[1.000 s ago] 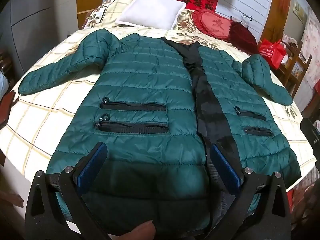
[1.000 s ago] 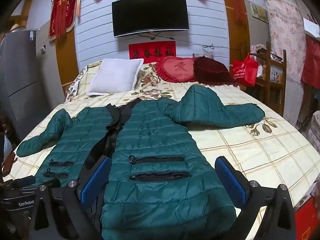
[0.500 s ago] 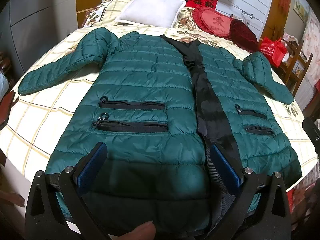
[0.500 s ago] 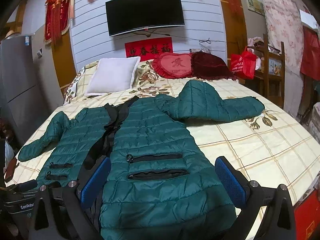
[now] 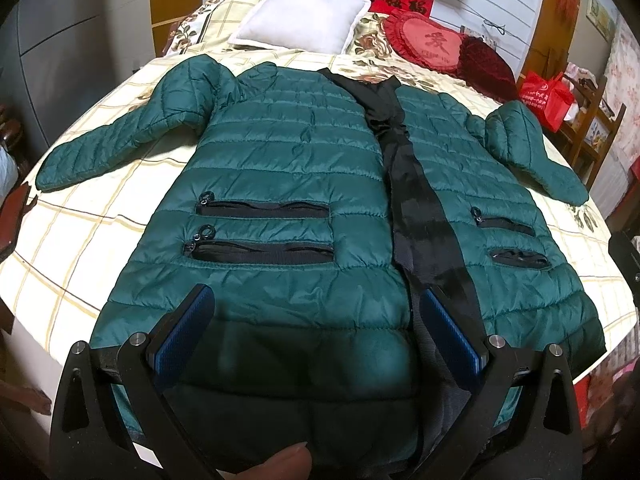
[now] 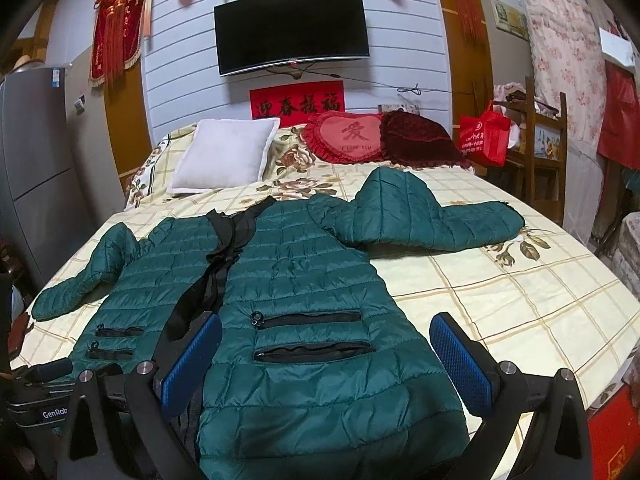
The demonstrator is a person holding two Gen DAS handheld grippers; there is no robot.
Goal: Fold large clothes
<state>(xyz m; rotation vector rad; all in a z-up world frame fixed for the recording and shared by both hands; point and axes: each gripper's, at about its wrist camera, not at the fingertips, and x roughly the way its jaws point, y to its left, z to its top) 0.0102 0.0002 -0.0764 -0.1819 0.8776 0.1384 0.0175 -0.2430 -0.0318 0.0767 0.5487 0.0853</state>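
A dark green quilted down jacket (image 5: pixel 288 168) lies spread flat, front up, on the bed, with a black centre strip and both sleeves out to the sides. It also shows in the right wrist view (image 6: pixel 304 280). My left gripper (image 5: pixel 316 328) is open and empty above the hem of the jacket's left half. My right gripper (image 6: pixel 326 354) is open and empty above the hem of the right half. The left gripper's body (image 6: pixel 40 396) shows at the lower left of the right wrist view.
The bed (image 5: pixel 80 232) has a cream checked sheet. A white pillow (image 6: pixel 224 156), a red heart cushion (image 6: pixel 352 136) and a dark red cushion (image 6: pixel 420 140) lie at the head. A wooden shelf with a red bag (image 6: pixel 484 136) stands right; a grey cabinet (image 6: pixel 36 168) left.
Both grippers have drifted slightly; the right wrist view has tilted upward, showing more wall and TV. The jacket has not moved and both grippers stay open.
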